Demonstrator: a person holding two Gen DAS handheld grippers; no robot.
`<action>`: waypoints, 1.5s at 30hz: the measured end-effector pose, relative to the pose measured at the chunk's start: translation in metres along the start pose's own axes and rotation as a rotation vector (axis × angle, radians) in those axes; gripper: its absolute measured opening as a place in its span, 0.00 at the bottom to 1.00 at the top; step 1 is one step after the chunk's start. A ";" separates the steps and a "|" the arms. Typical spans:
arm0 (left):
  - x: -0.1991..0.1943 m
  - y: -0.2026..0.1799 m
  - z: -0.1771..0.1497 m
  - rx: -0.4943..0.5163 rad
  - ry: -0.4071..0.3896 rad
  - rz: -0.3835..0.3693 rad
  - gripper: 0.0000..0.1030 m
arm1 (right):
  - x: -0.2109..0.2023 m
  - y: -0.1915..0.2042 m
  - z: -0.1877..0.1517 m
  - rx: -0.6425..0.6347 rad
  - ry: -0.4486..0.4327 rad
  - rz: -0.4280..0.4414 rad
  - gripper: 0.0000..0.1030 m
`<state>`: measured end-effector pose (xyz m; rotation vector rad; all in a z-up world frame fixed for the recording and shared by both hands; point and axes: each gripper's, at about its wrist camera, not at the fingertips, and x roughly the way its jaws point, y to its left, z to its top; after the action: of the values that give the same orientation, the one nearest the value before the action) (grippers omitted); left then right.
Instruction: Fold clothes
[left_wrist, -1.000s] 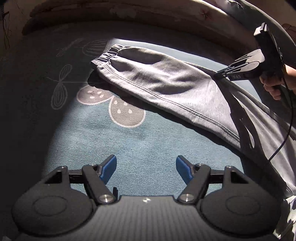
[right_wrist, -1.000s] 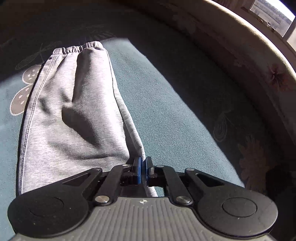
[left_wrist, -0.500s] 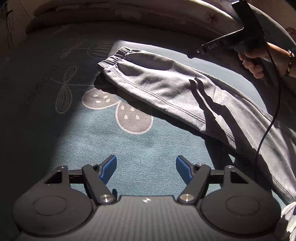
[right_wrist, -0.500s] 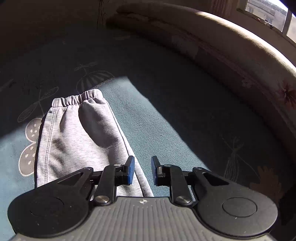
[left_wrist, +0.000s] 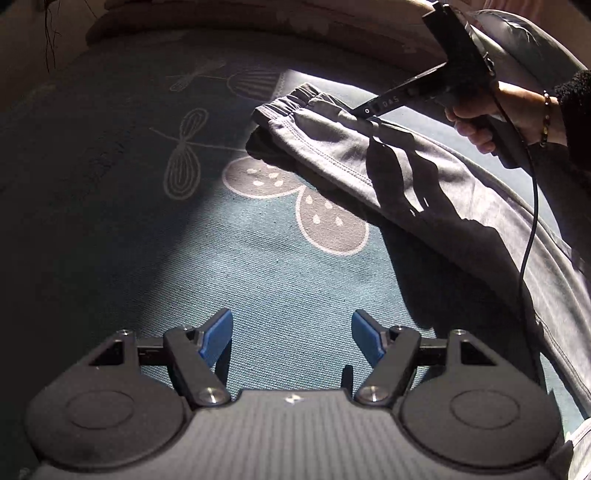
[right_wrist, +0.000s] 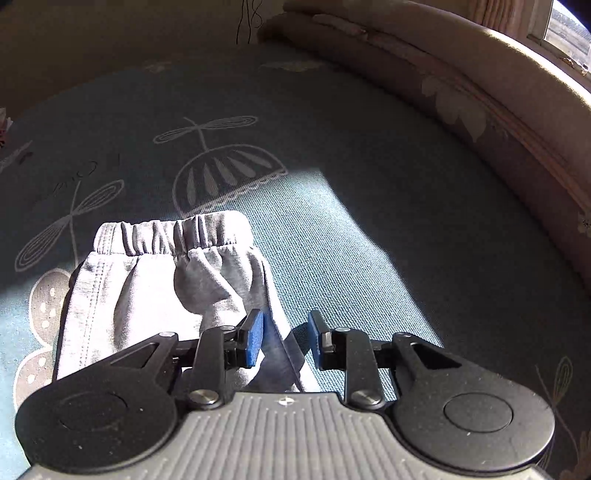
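Note:
Grey sweatpants (left_wrist: 413, 181) lie flat on a teal patterned bed cover (left_wrist: 280, 266), legs stacked, with the elastic cuffs (right_wrist: 173, 236) at the far end. My left gripper (left_wrist: 291, 336) is open and empty, low over the bare cover, well short of the pants. My right gripper (right_wrist: 284, 339) is open, its jaws straddling the right edge of the pant leg just behind the cuffs, holding nothing. In the left wrist view the right gripper (left_wrist: 364, 110) hovers over the cuff end, held by a hand.
A beige floral quilt roll (right_wrist: 461, 92) curves along the back and right side of the bed. A window (right_wrist: 565, 29) shows at the top right. A black cable (left_wrist: 532, 229) hangs from the right gripper across the pants.
The right gripper let go of the pant leg edge, opened, and moved forward along the leg to the cuff end. The left gripper stayed open and drifted slightly.

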<state>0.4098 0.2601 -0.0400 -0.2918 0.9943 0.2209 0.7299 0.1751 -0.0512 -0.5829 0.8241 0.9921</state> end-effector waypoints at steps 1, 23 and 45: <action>0.000 0.002 0.000 -0.006 -0.001 0.002 0.69 | 0.000 0.001 0.001 -0.004 0.008 0.013 0.15; 0.003 -0.002 0.002 -0.034 -0.017 -0.010 0.69 | -0.001 0.067 0.009 -0.031 -0.012 -0.016 0.13; -0.006 -0.042 -0.010 0.076 0.014 -0.061 0.69 | -0.089 -0.013 -0.143 0.594 -0.028 -0.182 0.24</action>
<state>0.4117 0.2174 -0.0342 -0.2540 1.0041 0.1249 0.6676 0.0177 -0.0588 -0.1272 0.9675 0.5462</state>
